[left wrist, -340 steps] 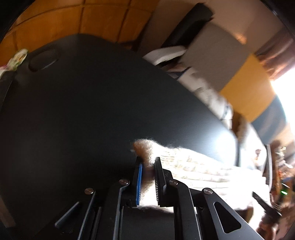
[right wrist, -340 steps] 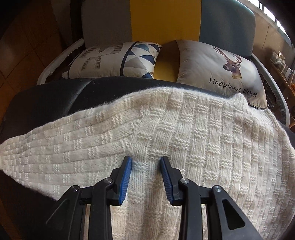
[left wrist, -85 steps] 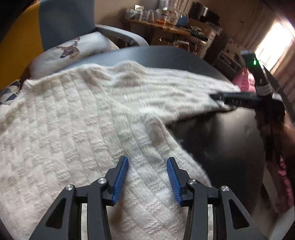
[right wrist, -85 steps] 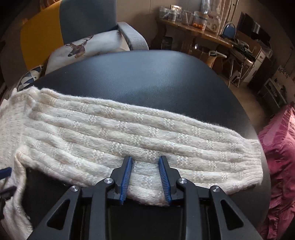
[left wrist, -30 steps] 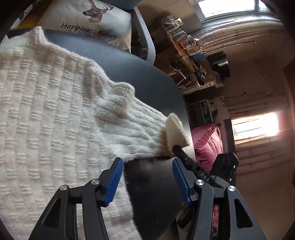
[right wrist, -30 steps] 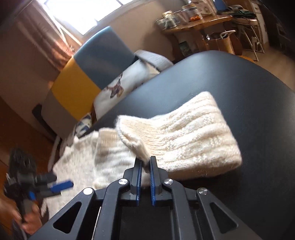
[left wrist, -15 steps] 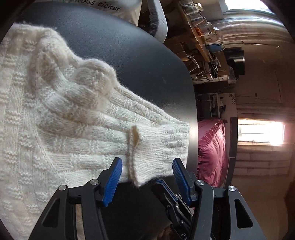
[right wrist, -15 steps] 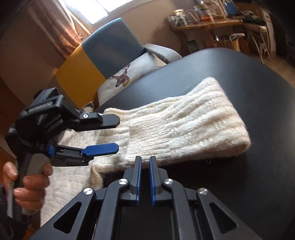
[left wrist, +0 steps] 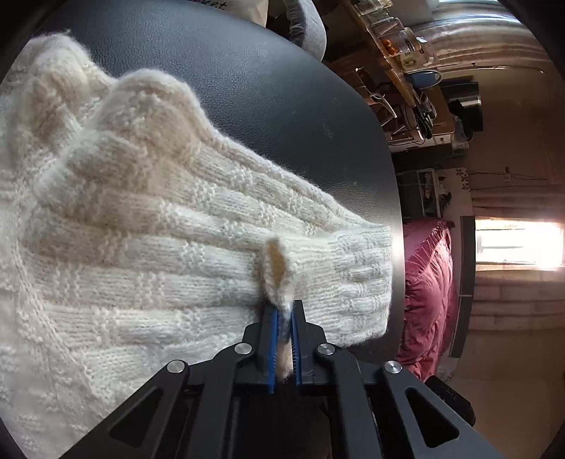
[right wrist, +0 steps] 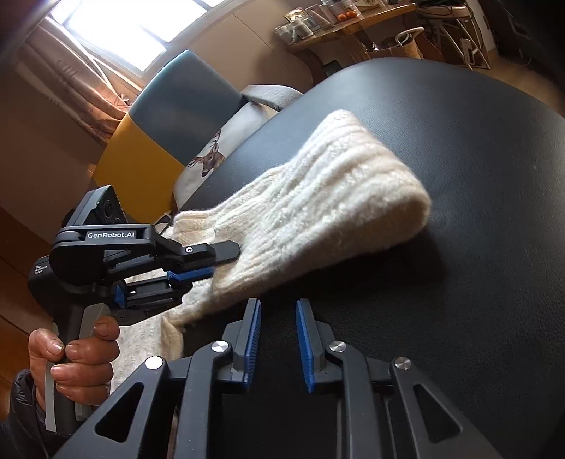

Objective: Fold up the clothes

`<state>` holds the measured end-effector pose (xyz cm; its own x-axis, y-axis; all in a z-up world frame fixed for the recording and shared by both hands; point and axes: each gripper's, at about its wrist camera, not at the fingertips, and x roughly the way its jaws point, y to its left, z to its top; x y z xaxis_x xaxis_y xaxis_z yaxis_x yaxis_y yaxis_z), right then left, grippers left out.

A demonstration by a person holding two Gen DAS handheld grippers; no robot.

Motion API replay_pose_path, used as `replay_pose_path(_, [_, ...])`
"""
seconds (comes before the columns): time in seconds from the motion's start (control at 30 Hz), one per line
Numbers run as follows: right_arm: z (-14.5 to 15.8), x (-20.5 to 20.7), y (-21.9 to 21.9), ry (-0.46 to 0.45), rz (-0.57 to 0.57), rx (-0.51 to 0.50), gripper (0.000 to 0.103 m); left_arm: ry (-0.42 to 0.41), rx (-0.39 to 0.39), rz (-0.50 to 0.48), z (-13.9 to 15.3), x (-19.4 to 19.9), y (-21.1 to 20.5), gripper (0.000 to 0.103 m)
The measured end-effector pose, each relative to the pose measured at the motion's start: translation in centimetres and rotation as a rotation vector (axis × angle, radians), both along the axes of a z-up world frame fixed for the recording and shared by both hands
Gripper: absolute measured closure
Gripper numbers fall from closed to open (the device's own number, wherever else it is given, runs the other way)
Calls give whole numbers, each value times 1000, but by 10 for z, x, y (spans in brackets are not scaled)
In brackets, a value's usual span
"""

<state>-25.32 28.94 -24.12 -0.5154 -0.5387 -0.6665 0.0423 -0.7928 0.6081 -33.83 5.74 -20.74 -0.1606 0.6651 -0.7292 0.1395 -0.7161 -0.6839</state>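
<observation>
Sweater [left wrist: 148, 226]: cream knit, spread on the black counter [left wrist: 282, 99], one sleeve [right wrist: 328, 197] doubled back on itself.
Left tongs [left wrist: 283, 326]: clenched on the sleeve's cuff edge, a pinch of knit standing up between the blue pads.
Right tongs [right wrist: 279, 339]: released, over bare counter just beside the folded sleeve.
Hand [right wrist: 76, 356]: grips the left handle.

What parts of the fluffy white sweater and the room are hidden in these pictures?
- Left wrist view: the sweater runs off the left edge, so its body is cut off.
- Left wrist view: the sleeve cuff bit inside the left gripper is covered by the fingers.
- Right wrist view: the sweater's lower part is hidden behind the gripper bodies.
- Right wrist view: items on the far shelf are too small to identify.
</observation>
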Motion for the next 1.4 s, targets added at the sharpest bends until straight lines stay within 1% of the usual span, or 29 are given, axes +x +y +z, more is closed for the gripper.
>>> replay_pose_path(0.07, [-2, 4, 5, -2, -12, -19, 82, 27, -2, 10, 7, 1, 0, 97])
replay_pose_path(0.17, [-1, 11, 13, -7, -34, -30, 82, 91, 52, 49, 35, -2, -10, 98])
replay_pose_path(0.23, [-1, 15, 19, -16, -56, -63, 81, 137, 101, 70, 60, -6, -21, 98])
replay_pose_path(0.3, [-4, 17, 26, -28, -82, -122, 81, 202, 133, 90, 94, -11, -36, 98])
replay_pose_path(0.37, [-10, 19, 35, -59, -119, -228, 79, 263, 142, 111, 128, -16, -53, 98])
replay_pose_path(0.43, [-16, 20, 41, -86, -154, -340, 78, 324, 142, 128, 159, -19, -73, 98])
replay_pose_path(0.47, [-19, 20, 42, -102, -170, -397, 78, 348, 138, 139, 172, -19, -84, 98])
replay_pose_path(0.53, [-25, 19, 43, -142, -205, -523, 73, 392, 129, 161, 195, -16, -106, 98])
replay_pose_path(0.57, [-28, 18, 42, -156, -216, -591, 73, 413, 123, 174, 205, -13, -117, 98])
replay_pose_path(0.6, [-29, 17, 40, -167, -226, -651, 71, 425, 122, 181, 212, -11, -126, 98])
replay_pose_path(0.67, [-27, 13, 31, -176, -235, -738, 64, 452, 113, 195, 226, -2, -146, 98])
replay_pose_path(0.73, [-26, 10, 17, -191, -239, -819, 54, 472, 112, 199, 235, 5, -158, 98])
replay_pose_path(0.77, [-26, 7, 9, -202, -239, -860, 52, 482, 113, 202, 238, 10, -165, 98])
replay_pose_path(0.8, [-28, 6, 1, -215, -246, -909, 47, 491, 113, 205, 242, 15, -171, 98])
replay_pose_path(0.83, [-31, 6, -7, -228, -266, -960, 37, 497, 119, 203, 245, 19, -176, 98])
replay_pose_path(0.87, [-34, 6, -14, -237, -291, -1007, 32, 505, 125, 201, 248, 22, -180, 98])
replay_pose_path(0.9, [-37, 6, -20, -245, -319, -1053, 24, 514, 130, 199, 252, 26, -184, 98])
replay_pose_path(0.93, [-41, 7, -26, -255, -348, -1096, 18, 522, 135, 198, 256, 30, -188, 98])
replay_pose_path(0.97, [-45, 8, -31, -269, -376, -1127, 16, 533, 134, 202, 260, 35, -191, 98])
replay_pose_path(1.03, [-50, 6, -44, -293, -413, -1158, 16, 545, 161, 194, 268, 42, -196, 98])
replay_pose_path(1.2, [-57, -6, -72, -340, -464, -1181, 16, 604, 179, 195, 295, 63, -207, 98])
replay_pose_path(1.3, [-60, -15, -86, -355, -491, -1211, 16, 635, 188, 192, 309, 71, -215, 98])
replay_pose_path(1.4, [-63, -24, -100, -365, -513, -1218, 12, 655, 204, 192, 317, 80, -225, 98])
